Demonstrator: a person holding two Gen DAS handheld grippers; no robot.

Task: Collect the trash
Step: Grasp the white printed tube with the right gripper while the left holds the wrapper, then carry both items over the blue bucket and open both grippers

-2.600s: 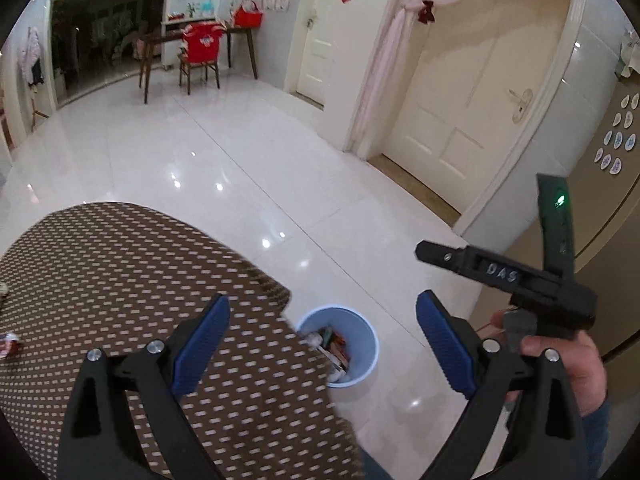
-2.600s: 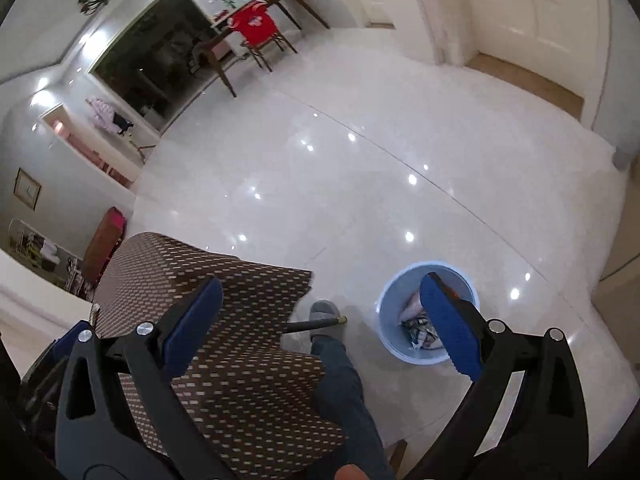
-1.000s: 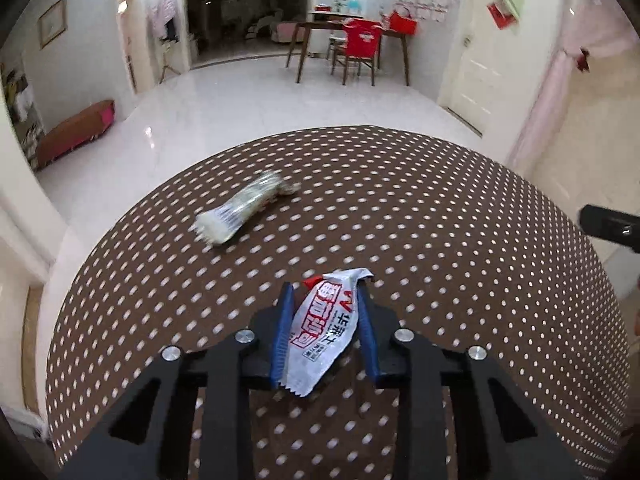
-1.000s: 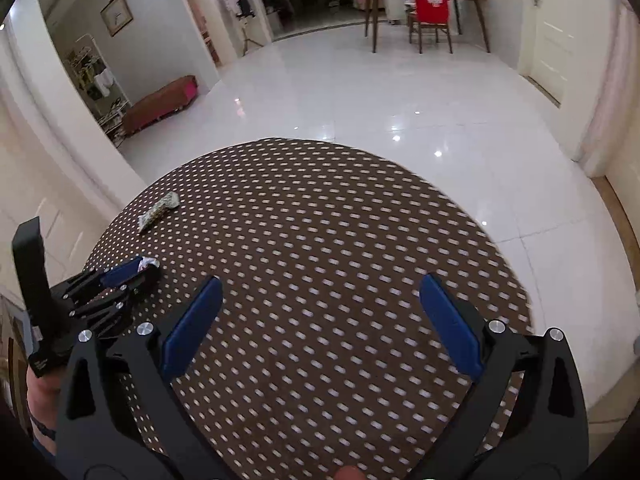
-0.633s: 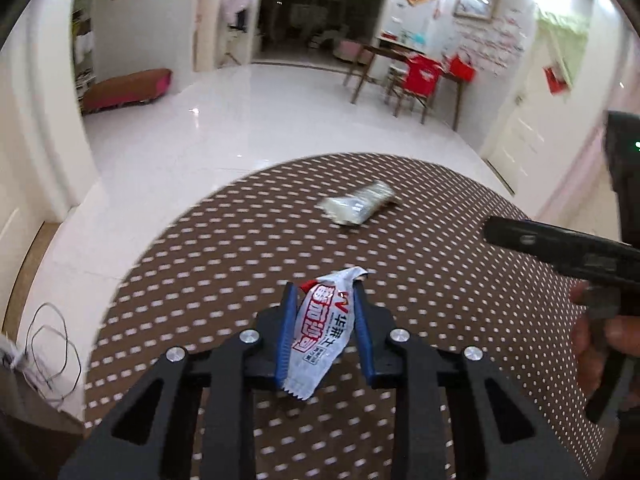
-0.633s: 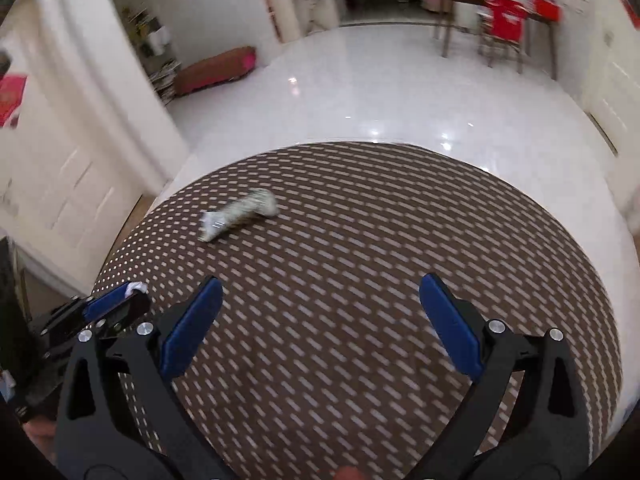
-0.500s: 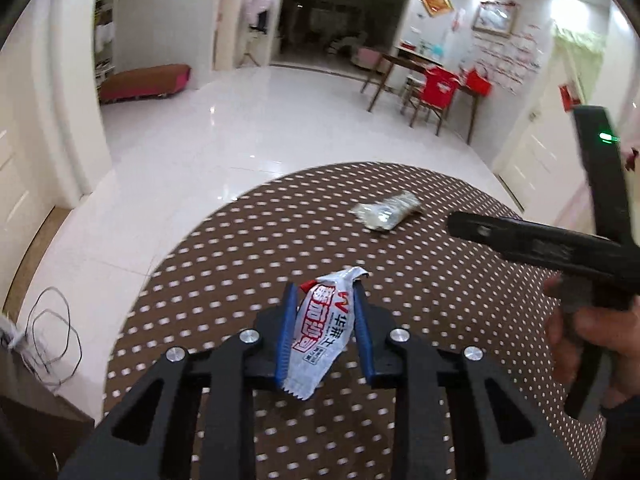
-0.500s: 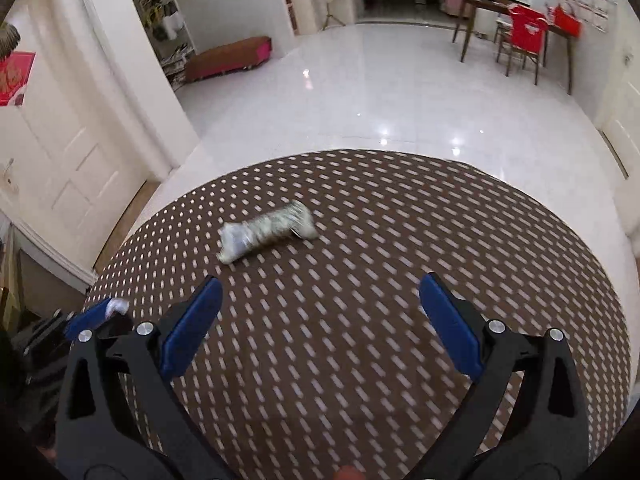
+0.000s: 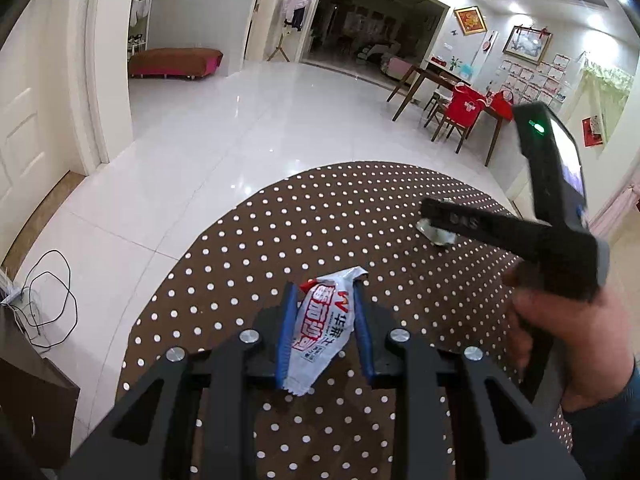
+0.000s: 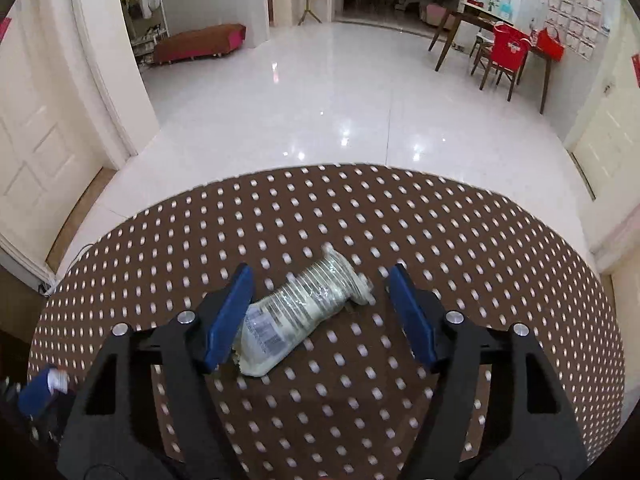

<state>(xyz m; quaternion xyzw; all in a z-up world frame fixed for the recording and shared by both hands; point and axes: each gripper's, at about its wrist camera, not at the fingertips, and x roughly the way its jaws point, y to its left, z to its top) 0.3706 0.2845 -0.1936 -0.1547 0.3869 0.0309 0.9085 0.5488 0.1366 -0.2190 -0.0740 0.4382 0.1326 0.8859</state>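
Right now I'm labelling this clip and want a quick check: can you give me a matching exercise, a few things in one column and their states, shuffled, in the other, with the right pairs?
Things:
1. left hand-held gripper
2. right hand-held gripper
3. clear crumpled wrapper
4. white and red wrapper

States:
A. lying on the dotted tablecloth, between two open fingers
B. shut on a piece of trash
C. open, fingers on either side of a piece of trash
D. pinched between blue pads, above the table

Pairs: 1-B, 2-C, 3-A, 4-D
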